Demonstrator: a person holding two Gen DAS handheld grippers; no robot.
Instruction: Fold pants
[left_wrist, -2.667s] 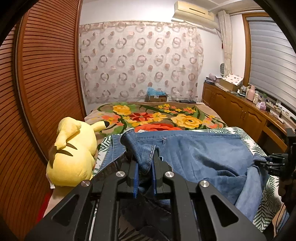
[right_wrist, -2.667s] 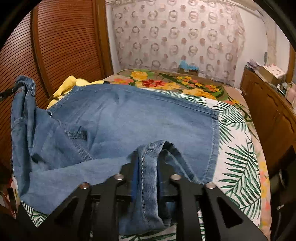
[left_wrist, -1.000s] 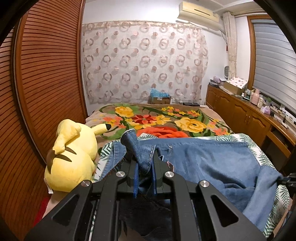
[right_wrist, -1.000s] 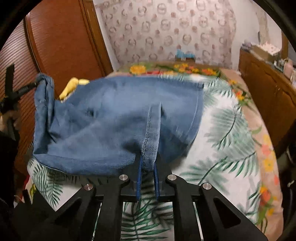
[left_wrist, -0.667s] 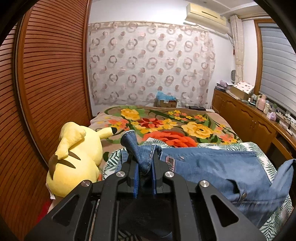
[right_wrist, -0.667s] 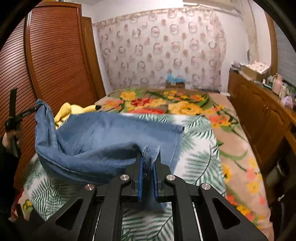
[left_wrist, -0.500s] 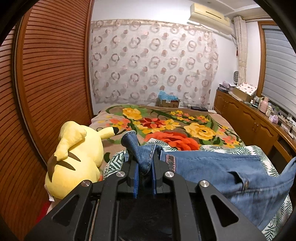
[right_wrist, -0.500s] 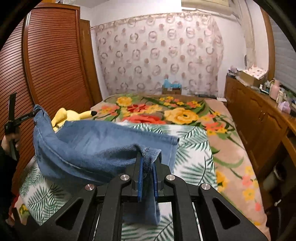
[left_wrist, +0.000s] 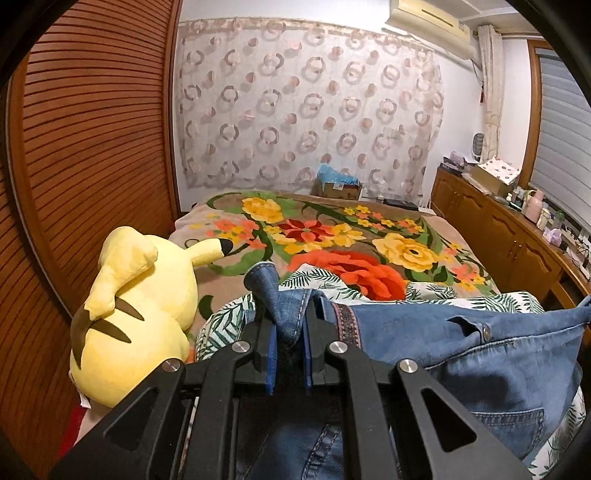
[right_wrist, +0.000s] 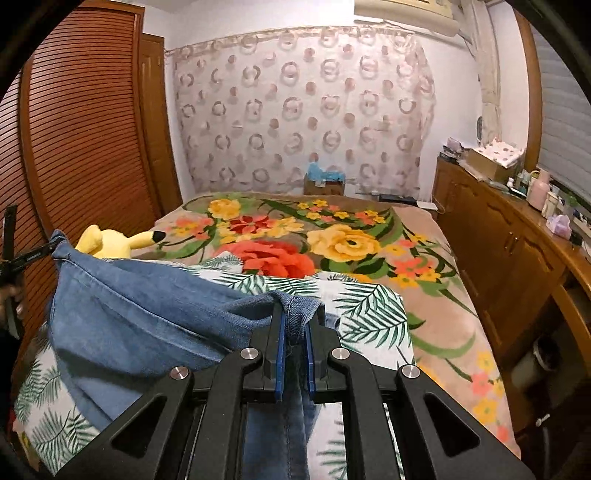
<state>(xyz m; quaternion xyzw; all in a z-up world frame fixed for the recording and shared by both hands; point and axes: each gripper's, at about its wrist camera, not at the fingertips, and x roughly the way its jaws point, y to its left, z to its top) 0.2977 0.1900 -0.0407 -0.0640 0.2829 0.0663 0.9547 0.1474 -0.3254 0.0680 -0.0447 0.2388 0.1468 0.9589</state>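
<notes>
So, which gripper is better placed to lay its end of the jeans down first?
Probably the right gripper: its denim hangs over the leaf sheet. The left gripper holds the jeans beside the plush.

A bed (left_wrist: 369, 236) under a flowered blanket fills the middle. At twelve o'clock hangs a ring-patterned curtain (left_wrist: 306, 107); at nine, slatted wooden doors (left_wrist: 92, 129); at three, a cluttered wooden sideboard (right_wrist: 509, 236) beneath window blinds (left_wrist: 561, 122).
</notes>
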